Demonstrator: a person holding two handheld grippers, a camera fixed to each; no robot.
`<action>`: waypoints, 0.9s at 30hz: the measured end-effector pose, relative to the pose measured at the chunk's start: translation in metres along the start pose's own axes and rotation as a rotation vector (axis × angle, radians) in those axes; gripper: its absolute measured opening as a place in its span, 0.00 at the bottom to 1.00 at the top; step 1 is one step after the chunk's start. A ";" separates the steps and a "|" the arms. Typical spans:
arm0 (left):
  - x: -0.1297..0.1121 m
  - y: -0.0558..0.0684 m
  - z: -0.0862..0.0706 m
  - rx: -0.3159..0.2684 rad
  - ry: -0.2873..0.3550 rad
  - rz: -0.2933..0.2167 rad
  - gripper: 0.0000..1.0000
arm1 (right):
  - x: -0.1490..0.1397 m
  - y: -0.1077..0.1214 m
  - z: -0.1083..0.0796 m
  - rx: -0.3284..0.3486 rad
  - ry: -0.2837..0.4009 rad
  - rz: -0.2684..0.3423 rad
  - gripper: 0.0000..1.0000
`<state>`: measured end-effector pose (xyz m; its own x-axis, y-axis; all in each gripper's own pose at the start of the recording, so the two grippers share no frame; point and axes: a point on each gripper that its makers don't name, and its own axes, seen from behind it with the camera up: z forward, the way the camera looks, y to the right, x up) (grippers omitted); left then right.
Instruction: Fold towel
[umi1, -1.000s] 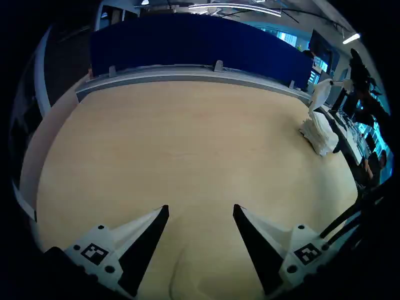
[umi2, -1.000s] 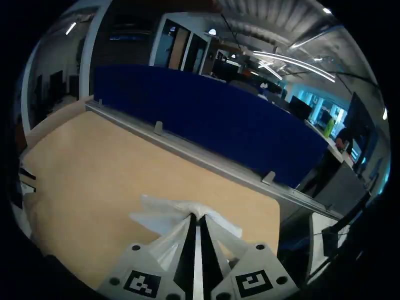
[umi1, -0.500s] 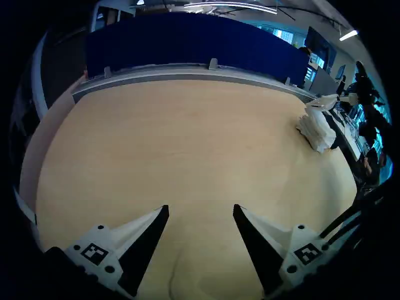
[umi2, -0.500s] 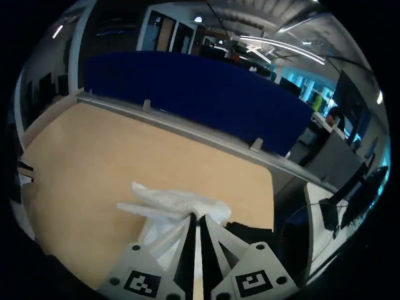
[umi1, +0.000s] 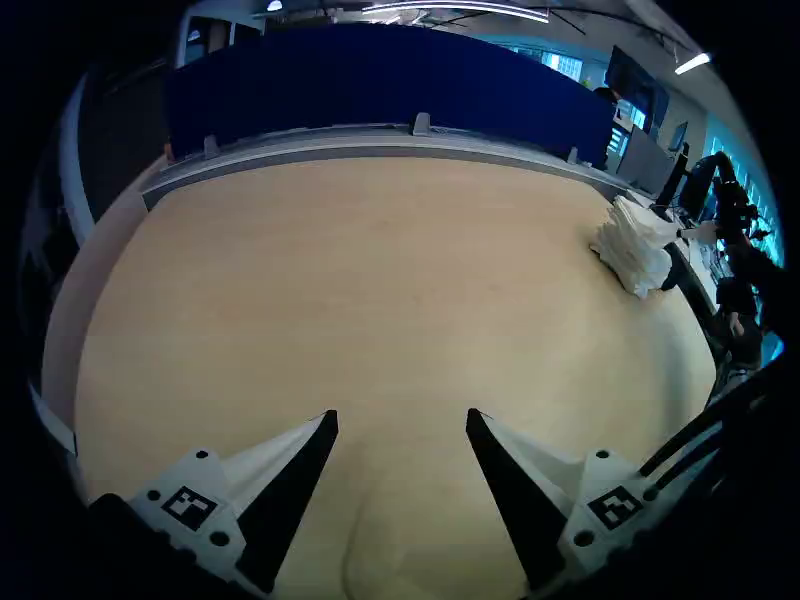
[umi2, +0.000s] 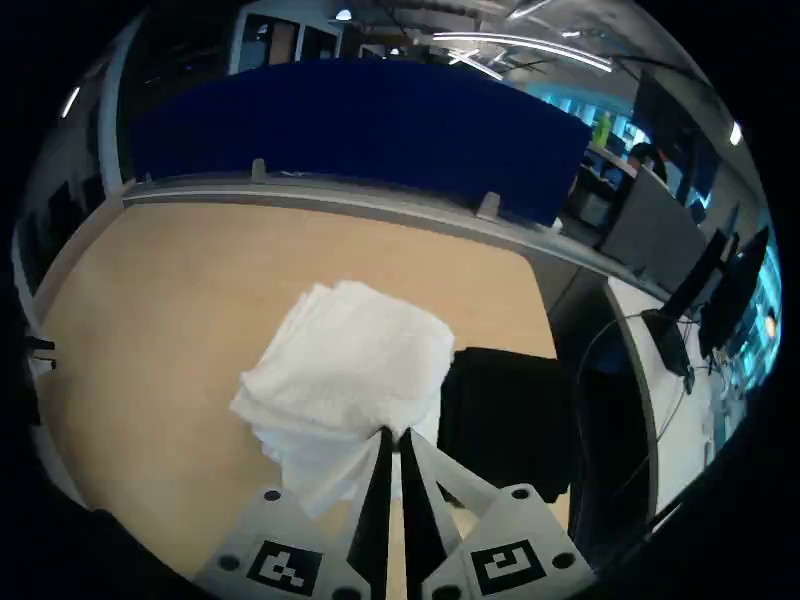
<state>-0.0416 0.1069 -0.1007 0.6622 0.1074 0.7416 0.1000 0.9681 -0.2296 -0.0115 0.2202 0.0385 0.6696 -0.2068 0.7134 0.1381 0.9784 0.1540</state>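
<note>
The towel (umi2: 345, 365) is white, with a fine nubbly weave, and lies folded into a thick, roughly square pad of several layers. The layers splay slightly at the near left side, where their edges show as stacked lips. It sits on the pale wood table (umi2: 180, 300) near the table's right edge. Its near corner is drawn up into a small pinched peak.

That peak runs into the right gripper (umi2: 394, 440), whose 2 fingers are clenched on the cloth with only a sliver between them. In the left gripper view the towel (umi1: 632, 250) appears as a small white heap at the far right of the tabletop, well apart from the left gripper (umi1: 400, 412). That gripper is released: its 2 fingers stand wide apart over bare wood and touch nothing.

Each finger carries a square marker (umi2: 283, 567) of black and white blocks, a pattern rather than letters.

Just right of the towel, off the table edge, is a black boxy object (umi2: 505, 420); what it is cannot be told. Along the far edge of the table runs a grey rail (umi2: 330, 200), with a dark blue partition (umi2: 350, 130) standing behind it. Dark monitors (umi2: 730, 290) stand farther right.
</note>
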 end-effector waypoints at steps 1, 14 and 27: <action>0.000 0.000 0.000 0.001 0.000 0.001 0.95 | -0.005 0.002 0.002 -0.008 -0.006 0.008 0.05; -0.004 -0.001 -0.001 0.006 -0.007 0.011 0.96 | -0.054 0.007 0.025 -0.060 -0.079 0.121 0.05; 0.004 0.004 -0.001 -0.004 -0.001 0.017 0.95 | -0.050 0.008 0.017 -0.089 -0.045 0.100 0.20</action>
<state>-0.0375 0.1108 -0.0990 0.6634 0.1244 0.7378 0.0911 0.9653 -0.2447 -0.0561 0.2384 0.0154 0.6503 -0.1063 0.7522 0.1379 0.9902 0.0207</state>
